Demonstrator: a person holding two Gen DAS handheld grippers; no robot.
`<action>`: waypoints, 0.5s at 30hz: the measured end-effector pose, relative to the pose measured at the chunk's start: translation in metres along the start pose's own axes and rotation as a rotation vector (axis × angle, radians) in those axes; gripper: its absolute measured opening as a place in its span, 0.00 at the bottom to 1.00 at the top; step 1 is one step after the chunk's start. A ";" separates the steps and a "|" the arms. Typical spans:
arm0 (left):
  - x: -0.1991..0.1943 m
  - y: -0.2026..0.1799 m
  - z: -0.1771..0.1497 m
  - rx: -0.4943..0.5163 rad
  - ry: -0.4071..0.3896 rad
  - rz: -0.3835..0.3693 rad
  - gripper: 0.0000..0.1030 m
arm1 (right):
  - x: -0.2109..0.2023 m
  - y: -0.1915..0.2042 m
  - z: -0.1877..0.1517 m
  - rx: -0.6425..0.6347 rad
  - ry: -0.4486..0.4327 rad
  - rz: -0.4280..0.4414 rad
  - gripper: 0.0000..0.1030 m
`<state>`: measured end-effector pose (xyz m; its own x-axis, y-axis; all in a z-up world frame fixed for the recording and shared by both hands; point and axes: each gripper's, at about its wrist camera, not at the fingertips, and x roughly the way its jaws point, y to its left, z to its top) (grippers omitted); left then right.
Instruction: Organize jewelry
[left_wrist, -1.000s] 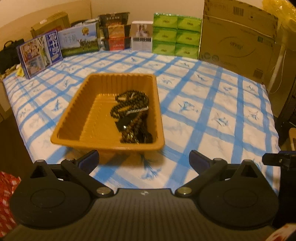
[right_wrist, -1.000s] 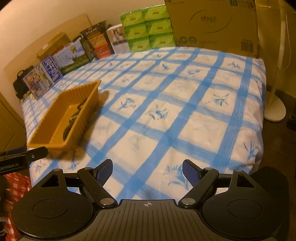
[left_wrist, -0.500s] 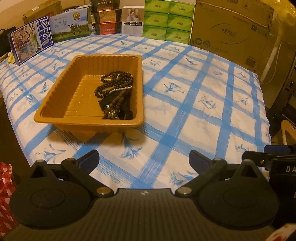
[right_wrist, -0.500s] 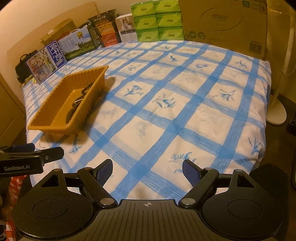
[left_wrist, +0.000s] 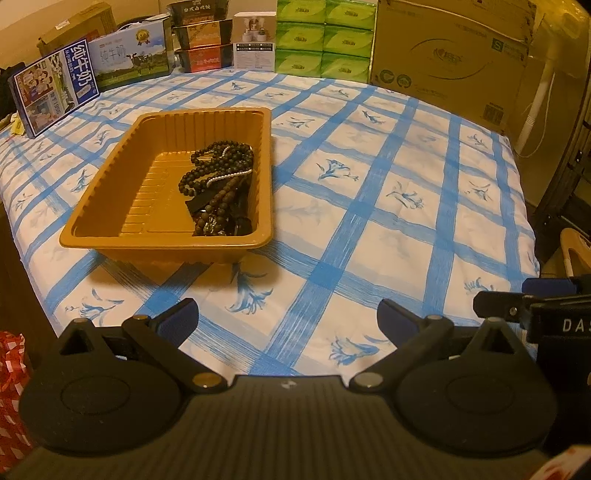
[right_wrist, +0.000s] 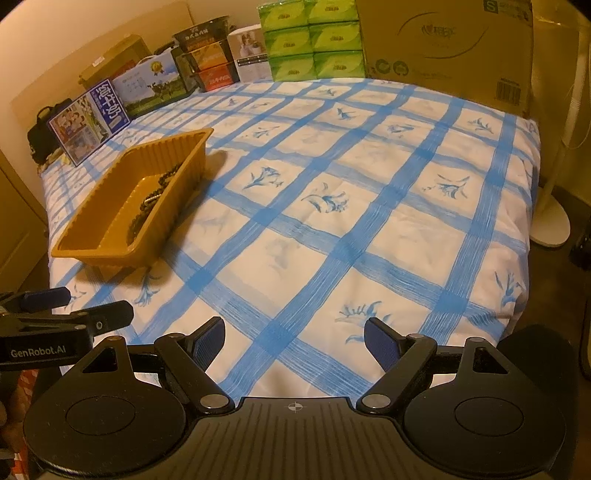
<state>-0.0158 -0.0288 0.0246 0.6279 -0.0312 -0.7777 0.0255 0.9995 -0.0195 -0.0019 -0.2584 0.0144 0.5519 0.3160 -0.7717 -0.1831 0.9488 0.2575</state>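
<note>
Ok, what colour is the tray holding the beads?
Golden orange tray, ribbed walls; the left wrist view shows it best.

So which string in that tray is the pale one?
The thin pearl-like strand, lying across the dark brown bead strings in the tray; it alone is whitish.

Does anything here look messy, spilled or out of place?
Nothing is spilled or broken. The one untidy thing is the jewelry: dark bead strands and a pale chain lie tangled in one heap against the right side of the orange tray, leaving its left half bare. The tray sits flat on the checked cloth.
</note>
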 end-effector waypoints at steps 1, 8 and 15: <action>0.000 0.000 0.000 0.000 0.000 0.000 0.99 | 0.000 0.000 0.000 0.000 0.000 -0.001 0.80; 0.001 -0.001 -0.002 -0.001 0.002 -0.001 0.99 | -0.001 0.001 0.000 -0.002 -0.003 -0.001 0.80; 0.001 -0.001 -0.003 -0.002 0.003 -0.001 0.99 | -0.002 0.001 0.000 -0.001 -0.005 -0.001 0.80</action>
<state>-0.0172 -0.0298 0.0222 0.6258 -0.0320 -0.7793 0.0244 0.9995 -0.0215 -0.0029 -0.2583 0.0161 0.5560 0.3153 -0.7690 -0.1837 0.9490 0.2563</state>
